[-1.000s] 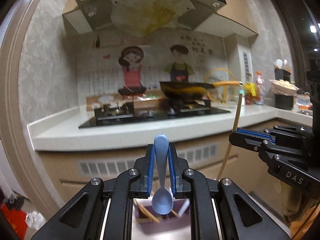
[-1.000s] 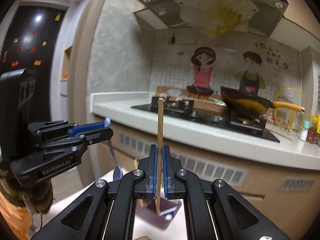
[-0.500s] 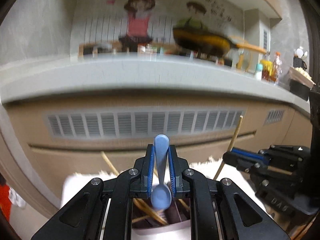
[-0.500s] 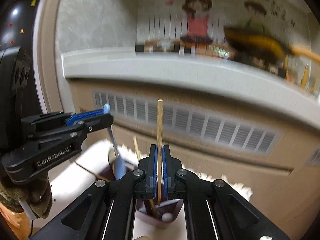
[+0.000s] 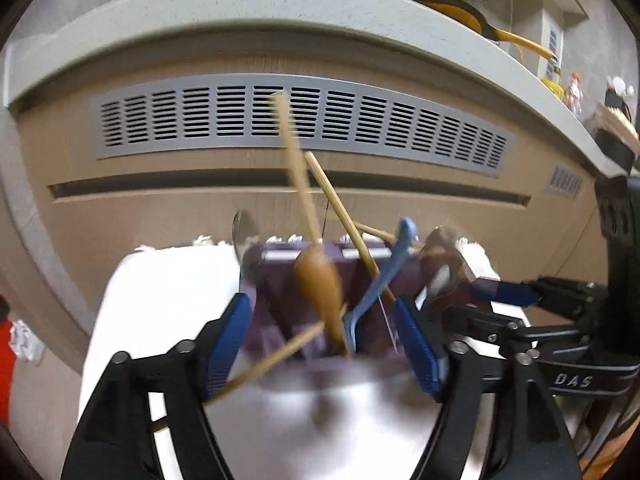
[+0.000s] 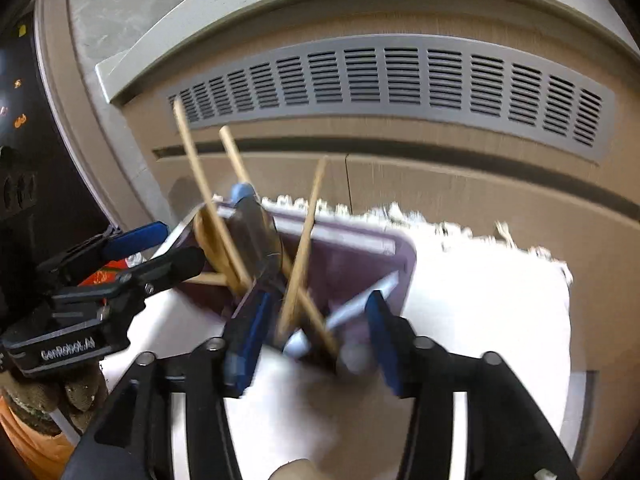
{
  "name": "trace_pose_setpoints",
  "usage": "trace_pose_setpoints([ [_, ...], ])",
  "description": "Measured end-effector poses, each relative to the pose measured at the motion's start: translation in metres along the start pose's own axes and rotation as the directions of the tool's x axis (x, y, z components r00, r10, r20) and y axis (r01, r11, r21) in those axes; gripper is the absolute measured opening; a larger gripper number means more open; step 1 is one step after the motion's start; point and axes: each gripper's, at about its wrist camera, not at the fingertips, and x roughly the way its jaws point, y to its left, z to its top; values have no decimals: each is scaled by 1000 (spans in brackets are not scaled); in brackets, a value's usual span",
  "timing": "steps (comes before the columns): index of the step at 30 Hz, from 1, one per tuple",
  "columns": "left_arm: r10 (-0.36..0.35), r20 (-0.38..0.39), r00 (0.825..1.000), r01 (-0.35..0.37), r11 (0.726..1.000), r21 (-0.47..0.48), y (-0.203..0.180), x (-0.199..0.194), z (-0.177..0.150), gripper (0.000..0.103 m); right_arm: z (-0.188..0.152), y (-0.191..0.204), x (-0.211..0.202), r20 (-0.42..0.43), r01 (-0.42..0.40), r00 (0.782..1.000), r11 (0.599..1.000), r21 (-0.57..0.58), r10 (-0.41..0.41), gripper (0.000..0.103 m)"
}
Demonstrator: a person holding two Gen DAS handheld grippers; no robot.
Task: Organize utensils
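Observation:
A purple utensil holder (image 5: pixel 288 255) (image 6: pixel 360 240) stands on a white cloth. The blue spoon (image 5: pixel 384 276) (image 6: pixel 240 193) leans inside it, free of my left gripper (image 5: pixel 322 346), whose jaws are opening and stand wide on either side of the holder. A loose chopstick (image 6: pixel 304 248) stands in the holder between the opening jaws of my right gripper (image 6: pixel 316 340); the pads do not touch it. A wooden spoon (image 5: pixel 320 284) and other chopsticks (image 5: pixel 340 208) also stand in it. Each gripper shows in the other's view: the right gripper (image 5: pixel 476 300) and the left gripper (image 6: pixel 176 246).
The white cloth (image 5: pixel 168 288) (image 6: pixel 480 300) has a frayed far edge. Close behind stands a tan cabinet front with a grey vent grille (image 5: pixel 300 116) (image 6: pixel 400 84) under a pale countertop edge (image 5: pixel 240 4). A metal spoon (image 5: pixel 244 228) leans at the holder's left rim.
Both grippers came down from counter height to the holder. The left let go of the blue spoon and the right let go of the chopstick; both now stand in the holder.

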Motion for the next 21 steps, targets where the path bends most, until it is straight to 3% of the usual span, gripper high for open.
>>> trace_pose_setpoints([
  [7,35,51,998,-36,999,19,-22,-64,-33,95,-44,25,-66,96,56,994,998,-42,-52,80],
  [12,46,35,998,-45,999,-28,-22,-88,-38,95,-55,34,-91,120,55,991,998,-38,-50,80],
  [15,53,52,997,-51,998,-41,-25,-108,-48,95,-68,35,-109,142,67,988,997,-30,-62,88],
  [21,119,82,990,-117,993,-29,-43,-148,-99,103,-110,37,-133,145,115,983,993,18,-116,90],
])
